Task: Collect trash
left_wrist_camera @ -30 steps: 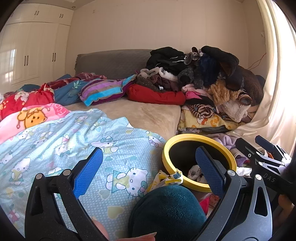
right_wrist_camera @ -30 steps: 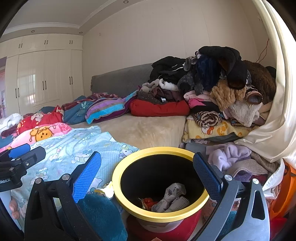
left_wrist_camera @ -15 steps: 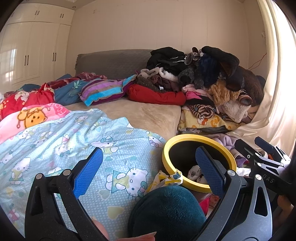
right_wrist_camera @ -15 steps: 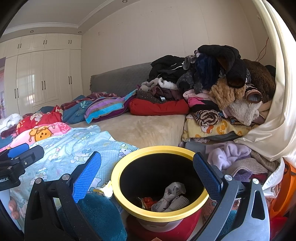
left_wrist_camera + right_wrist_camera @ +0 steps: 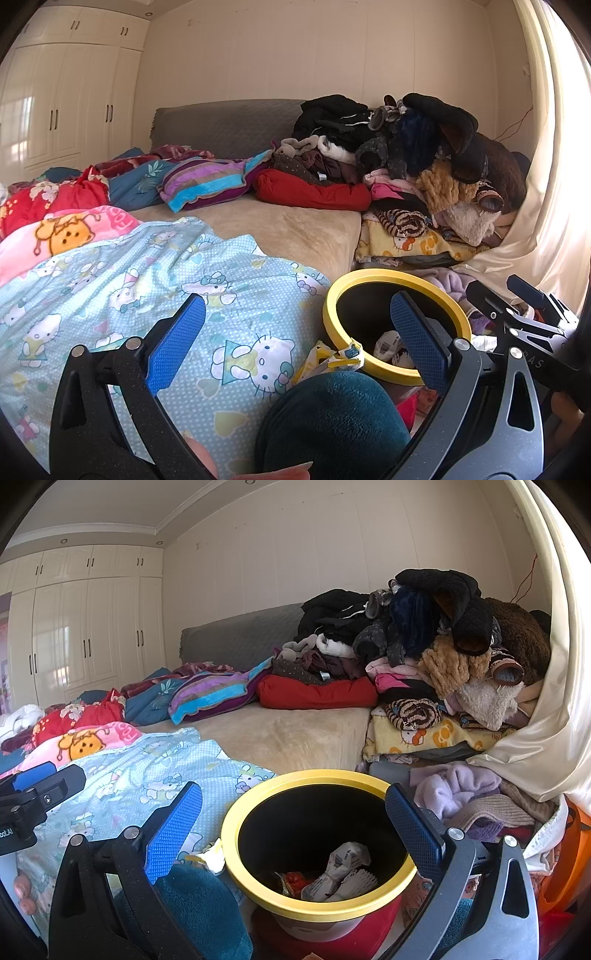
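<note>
A bin with a yellow rim (image 5: 258, 794) stands beside the bed; it also shows in the left wrist view (image 5: 369, 275). Crumpled white wrappers (image 5: 341, 867) and a red scrap (image 5: 293, 878) lie inside it. A yellow-white wrapper (image 5: 332, 360) lies against the bin's left side, between the rim and the bedspread; its edge shows in the right wrist view (image 5: 210, 856). My left gripper (image 5: 297, 339) is open and empty above the bedspread edge. My right gripper (image 5: 293, 827) is open and empty, its fingers either side of the bin mouth.
A Hello Kitty bedspread (image 5: 147, 266) covers the bed at left. A tall heap of clothes (image 5: 406, 166) is piled at the back right by a white curtain (image 5: 546, 221). A teal fleece lump (image 5: 332, 424) sits just below the grippers. White wardrobes (image 5: 74, 627) line the far left.
Almost nothing has moved. The right wrist view has shifted slightly, so the bin sits a touch further left in it.
</note>
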Motion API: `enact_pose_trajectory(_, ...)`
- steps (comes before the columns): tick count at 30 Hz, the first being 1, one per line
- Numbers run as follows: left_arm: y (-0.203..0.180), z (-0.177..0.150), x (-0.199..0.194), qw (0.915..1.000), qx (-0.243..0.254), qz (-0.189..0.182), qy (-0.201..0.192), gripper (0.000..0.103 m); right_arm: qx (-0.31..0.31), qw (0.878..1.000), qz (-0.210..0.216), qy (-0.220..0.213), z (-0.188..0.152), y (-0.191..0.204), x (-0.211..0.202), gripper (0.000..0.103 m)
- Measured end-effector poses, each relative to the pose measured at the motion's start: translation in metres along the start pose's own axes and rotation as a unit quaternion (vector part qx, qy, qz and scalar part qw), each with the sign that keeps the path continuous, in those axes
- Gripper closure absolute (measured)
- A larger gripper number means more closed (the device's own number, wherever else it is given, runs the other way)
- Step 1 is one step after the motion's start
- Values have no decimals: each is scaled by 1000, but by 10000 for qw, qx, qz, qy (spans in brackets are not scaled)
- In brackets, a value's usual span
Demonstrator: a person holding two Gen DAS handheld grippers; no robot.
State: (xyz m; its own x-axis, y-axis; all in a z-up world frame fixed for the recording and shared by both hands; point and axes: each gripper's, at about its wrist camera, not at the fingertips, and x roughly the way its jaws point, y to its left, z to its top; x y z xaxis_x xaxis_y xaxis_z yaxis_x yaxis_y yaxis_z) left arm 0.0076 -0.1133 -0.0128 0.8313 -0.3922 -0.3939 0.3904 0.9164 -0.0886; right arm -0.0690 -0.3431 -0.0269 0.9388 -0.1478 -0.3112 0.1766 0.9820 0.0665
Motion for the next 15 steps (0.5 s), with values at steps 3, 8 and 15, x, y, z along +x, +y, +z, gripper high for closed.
enact_pose_trajectory(3, 0, 0, 0, 10000, -11, 4, -1, 11, -7, 10000, 10, 12, 0, 0, 0, 6)
enact_pose_trajectory(8, 1, 0, 0, 10000, -2, -1, 4, 11, -3, 10000, 0, 9, 0, 1, 1, 6)
enact_pose_trajectory(15, 0, 0, -1, 10000, -10, 4, 3, 11, -1, 10000, -1, 3, 0, 1, 1, 6)
